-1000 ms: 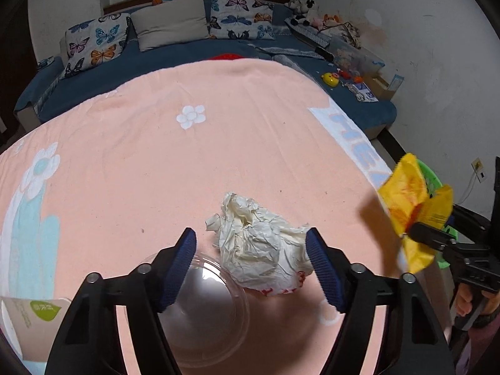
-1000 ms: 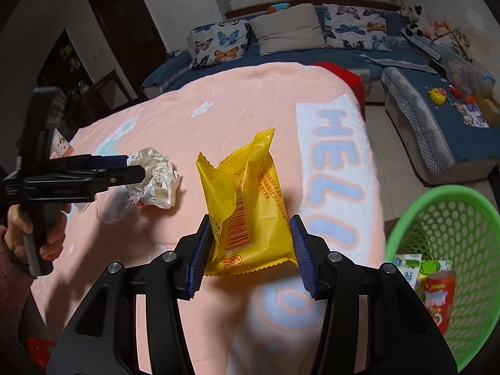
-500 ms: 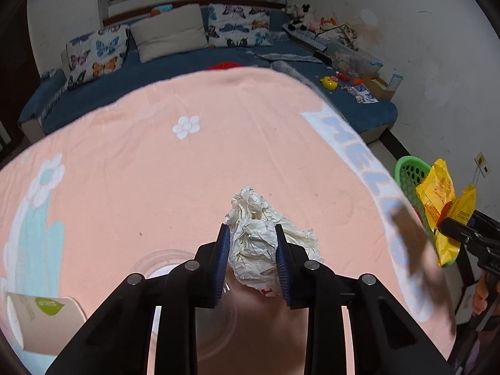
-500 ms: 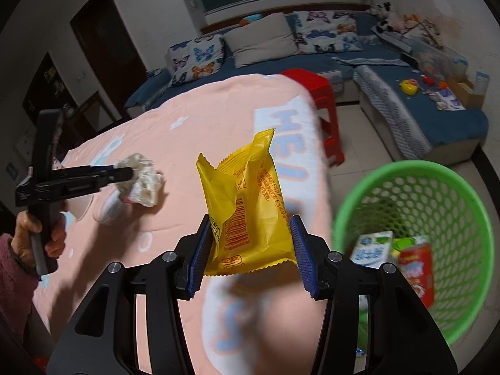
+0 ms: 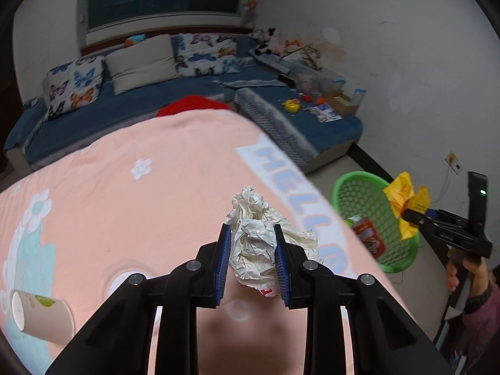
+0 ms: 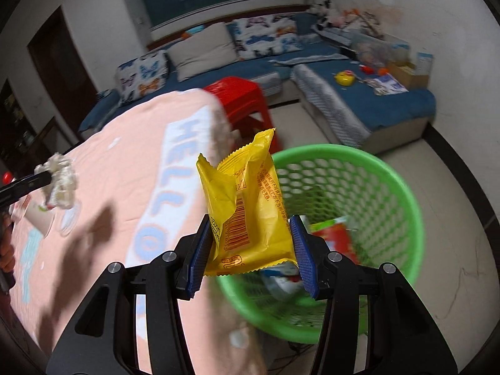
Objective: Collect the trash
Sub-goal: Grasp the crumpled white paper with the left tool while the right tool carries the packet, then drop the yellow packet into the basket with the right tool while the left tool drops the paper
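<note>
Over the green basket, the right gripper now carries its pinched yellow wrapper; the left gripper, fingers just closed, lifts the crumpled paper off the tabletop. Both await dropping.

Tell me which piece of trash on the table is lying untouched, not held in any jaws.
The paper cup, on its side at the table's near left edge. The crumpled paper and yellow wrapper are each gripped in jaws.

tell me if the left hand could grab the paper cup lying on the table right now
Probably not yet: the left tongs are shut on the crumpled paper. The paper cup lies unobstructed on the table, but the paper must go first.
</note>
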Demonstrator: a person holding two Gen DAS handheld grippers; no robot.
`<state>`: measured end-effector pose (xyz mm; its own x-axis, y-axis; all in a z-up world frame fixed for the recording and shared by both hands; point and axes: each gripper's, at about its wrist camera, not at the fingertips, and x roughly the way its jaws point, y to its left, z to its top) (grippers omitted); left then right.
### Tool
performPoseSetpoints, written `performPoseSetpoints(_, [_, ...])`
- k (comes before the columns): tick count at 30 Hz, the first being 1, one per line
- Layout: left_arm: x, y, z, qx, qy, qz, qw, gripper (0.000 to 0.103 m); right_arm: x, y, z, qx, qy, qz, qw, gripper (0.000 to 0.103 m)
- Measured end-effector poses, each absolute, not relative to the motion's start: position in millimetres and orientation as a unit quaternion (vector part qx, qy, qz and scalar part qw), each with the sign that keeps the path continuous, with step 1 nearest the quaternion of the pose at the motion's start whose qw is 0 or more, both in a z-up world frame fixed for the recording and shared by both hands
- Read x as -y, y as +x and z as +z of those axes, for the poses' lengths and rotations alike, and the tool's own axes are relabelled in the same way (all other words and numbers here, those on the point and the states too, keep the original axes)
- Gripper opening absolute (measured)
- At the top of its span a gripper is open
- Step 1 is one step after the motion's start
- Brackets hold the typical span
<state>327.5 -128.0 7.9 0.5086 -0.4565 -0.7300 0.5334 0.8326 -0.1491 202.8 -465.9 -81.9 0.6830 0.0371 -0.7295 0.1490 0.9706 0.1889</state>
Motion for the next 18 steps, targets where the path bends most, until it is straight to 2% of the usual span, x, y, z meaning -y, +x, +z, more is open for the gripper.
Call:
performPoseSetpoints(4, [151.8,318.5,12.4,-0.402,0.052,-0.306,0.862,0.026,487.1,198.3,-89.9,-0.404,0.125,-0.051,0.905,0.050])
performPoseSetpoints(9, [183.7,309.9,12.4,-0.402,0.063,-0.325,0.854,0.026,503.7,194.0,-101.5,-0.410,0.148,-0.062,0.898,0.055])
performPoseSetpoints(11, [195.9,306.7,12.3,-0.401,0.071,-0.333,0.850,0.026,509.4,191.6,-105.9,-0.413,0.159,-0.057,0.895,0.062])
performPoseSetpoints(18, [246.7,301.4,8.3,-0.406,0.088,-0.357,0.837,0.026,520.3,181.5,-107.2,-0.406,0.173,-0.055,0.896,0.071])
